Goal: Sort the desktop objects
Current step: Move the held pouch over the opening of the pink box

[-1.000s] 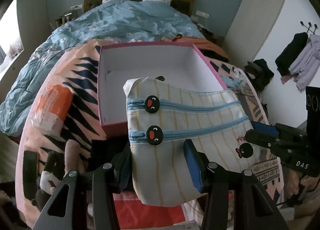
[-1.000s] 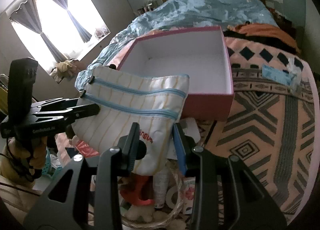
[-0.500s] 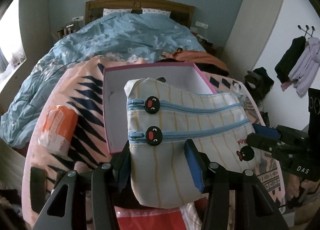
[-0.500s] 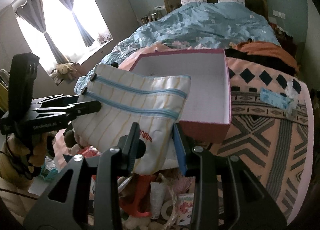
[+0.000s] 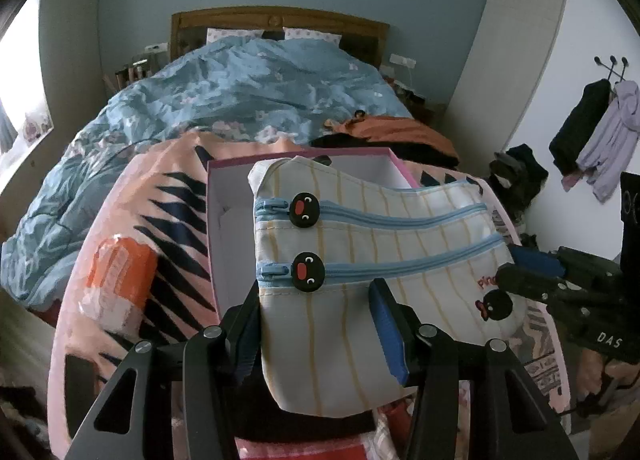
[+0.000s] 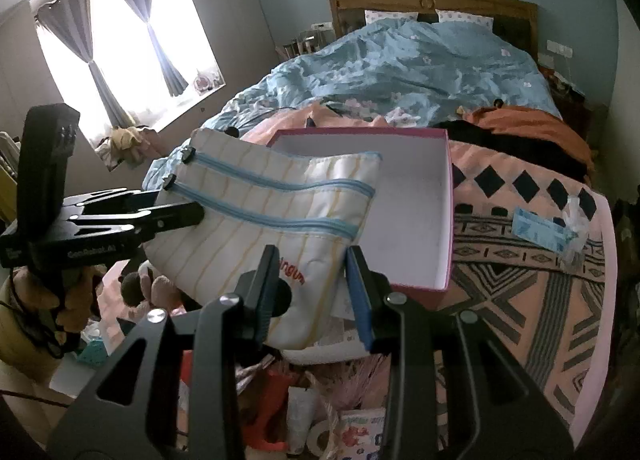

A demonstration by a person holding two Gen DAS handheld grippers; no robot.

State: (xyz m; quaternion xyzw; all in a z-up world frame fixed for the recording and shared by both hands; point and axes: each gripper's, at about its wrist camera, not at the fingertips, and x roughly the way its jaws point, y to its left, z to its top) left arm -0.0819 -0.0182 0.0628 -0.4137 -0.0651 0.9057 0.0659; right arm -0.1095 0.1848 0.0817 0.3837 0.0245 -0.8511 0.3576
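Note:
A white pouch (image 5: pixel 360 244) with thin yellow stripes, two blue zippers and penguin zipper pulls hangs in the air, held at both ends. My left gripper (image 5: pixel 316 324) is shut on its zipper-pull end, and it shows in the right wrist view as the left gripper (image 6: pixel 172 216). My right gripper (image 6: pixel 312 292) is shut on the printed end of the pouch (image 6: pixel 260 220); from the left wrist view the right gripper (image 5: pixel 520 272) comes in from the right. Behind and below the pouch lies an open pink box (image 6: pixel 420 200) with a white inside, partly hidden as the pink box (image 5: pixel 218 220).
The box rests on a peach and black patterned blanket (image 6: pixel 520 300) at the foot of a bed with a blue duvet (image 5: pixel 260 100). An orange packet (image 5: pixel 116 280) lies left of the box, a blue tissue pack (image 6: pixel 544 228) to its right. Cluttered items (image 6: pixel 300 400) sit below the grippers.
Both grippers have risen with the pouch stretched between them. The box and blanket now sit lower and look smaller, and more of the far wall shows.

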